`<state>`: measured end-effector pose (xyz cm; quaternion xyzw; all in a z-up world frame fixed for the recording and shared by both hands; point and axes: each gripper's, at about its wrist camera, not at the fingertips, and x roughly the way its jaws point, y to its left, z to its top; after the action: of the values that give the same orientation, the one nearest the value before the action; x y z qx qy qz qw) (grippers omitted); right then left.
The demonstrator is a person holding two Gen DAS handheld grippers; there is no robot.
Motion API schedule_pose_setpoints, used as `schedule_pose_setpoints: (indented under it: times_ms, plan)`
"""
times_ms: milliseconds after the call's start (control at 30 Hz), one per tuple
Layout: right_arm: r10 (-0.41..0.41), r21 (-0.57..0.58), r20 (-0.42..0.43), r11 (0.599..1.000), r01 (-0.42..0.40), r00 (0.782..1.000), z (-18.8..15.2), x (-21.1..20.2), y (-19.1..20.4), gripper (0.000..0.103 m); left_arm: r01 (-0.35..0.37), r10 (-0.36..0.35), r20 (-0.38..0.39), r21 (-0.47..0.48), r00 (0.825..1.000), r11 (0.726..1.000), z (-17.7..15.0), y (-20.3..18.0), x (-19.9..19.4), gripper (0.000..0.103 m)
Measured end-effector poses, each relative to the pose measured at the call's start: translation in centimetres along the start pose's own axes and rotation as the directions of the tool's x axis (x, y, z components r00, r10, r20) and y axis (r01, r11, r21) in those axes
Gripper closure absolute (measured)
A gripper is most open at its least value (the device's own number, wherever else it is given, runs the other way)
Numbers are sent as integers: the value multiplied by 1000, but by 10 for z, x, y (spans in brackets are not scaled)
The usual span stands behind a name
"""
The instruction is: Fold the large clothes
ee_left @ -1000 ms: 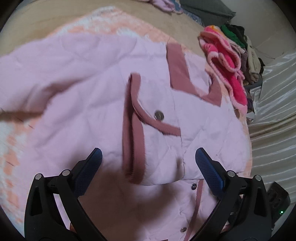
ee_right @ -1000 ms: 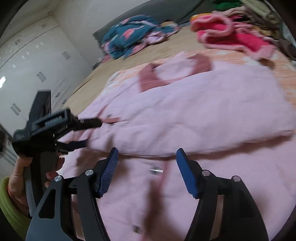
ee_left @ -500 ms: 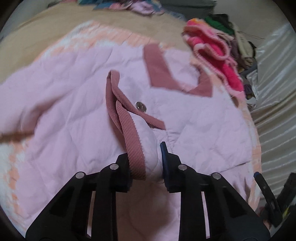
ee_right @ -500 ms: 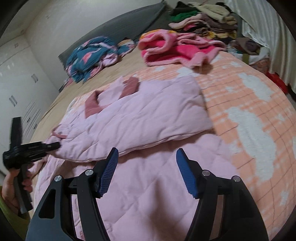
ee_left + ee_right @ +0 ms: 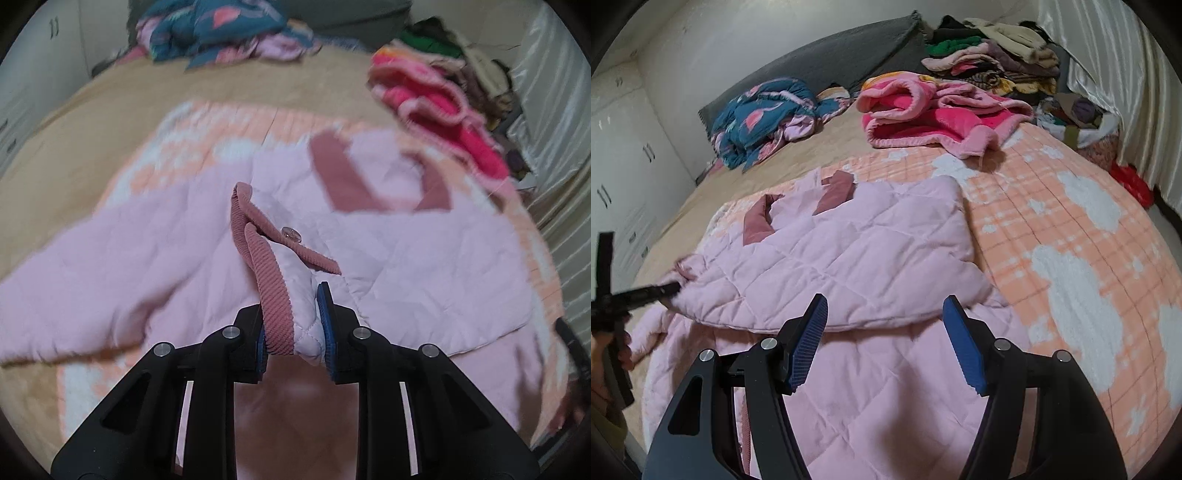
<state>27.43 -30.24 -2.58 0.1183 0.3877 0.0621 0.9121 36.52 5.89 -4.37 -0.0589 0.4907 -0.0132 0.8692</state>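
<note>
A pale pink quilted jacket with dusty-rose corduroy trim lies spread on the bed, its collar at the far end. My left gripper is shut on the sleeve cuff, which is lifted off the bed, a snap button just beyond it. In the right wrist view the jacket fills the middle, one sleeve folded across the body. My right gripper hangs open above the folded edge, nothing between its fingers. The left gripper shows at the far left, pinching the cuff.
An orange and white plaid blanket lies under the jacket. A pink fleece garment, a blue patterned bundle and a stack of clothes lie at the back. A grey pillow is against the wall, white curtains on the right.
My left gripper went from open over the cuff to shut on it and lifted it. The right gripper swung right across the jacket, then held still, staying open.
</note>
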Motion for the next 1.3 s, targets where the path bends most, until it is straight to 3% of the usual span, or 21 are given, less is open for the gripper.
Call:
schedule_pose_setpoints:
  times_ms: [233, 300, 433, 500, 600, 767, 1067, 1200, 1300]
  plan:
    - [-33, -159, -21, 987, 29, 999, 13, 27, 30, 38, -2, 1, -48, -23, 999, 1000, -20, 12, 24, 85]
    - [-19, -157, -62, 988, 10, 998, 17, 43, 29, 35, -4, 3, -42, -17, 999, 1000, -22, 12, 22, 85]
    - [-133, -190, -167, 977, 100, 977, 14, 85, 19, 34, -10, 10, -31, -8, 999, 1000, -23, 12, 20, 85]
    - [-112, -147, -208, 986, 82, 972, 8, 102, 5, 33, -7, 7, -27, -5, 1000, 1000, -25, 9, 21, 84]
    - [-119, -141, -197, 986, 92, 973, 0, 114, -1, 33, 1, -1, -26, 0, 1000, 1000, -26, 7, 21, 83]
    - [-141, -129, -189, 985, 118, 972, 0, 108, 5, 31, -17, 18, -10, 19, 1000, 1000, -30, 3, 14, 81]
    - [-92, -62, -122, 994, 85, 988, -2, 67, 9, 20, -23, 23, 18, 6, 1000, 1000, -31, 10, -9, 78]
    - [-73, -33, -85, 997, 71, 994, 0, 48, 9, 11, -19, 19, 37, -7, 999, 1000, -31, 14, -21, 69]
    - [-50, -7, -71, 999, 50, 996, 1, 37, 10, 10, -15, 16, 42, -15, 999, 1000, -33, 16, -28, 61]
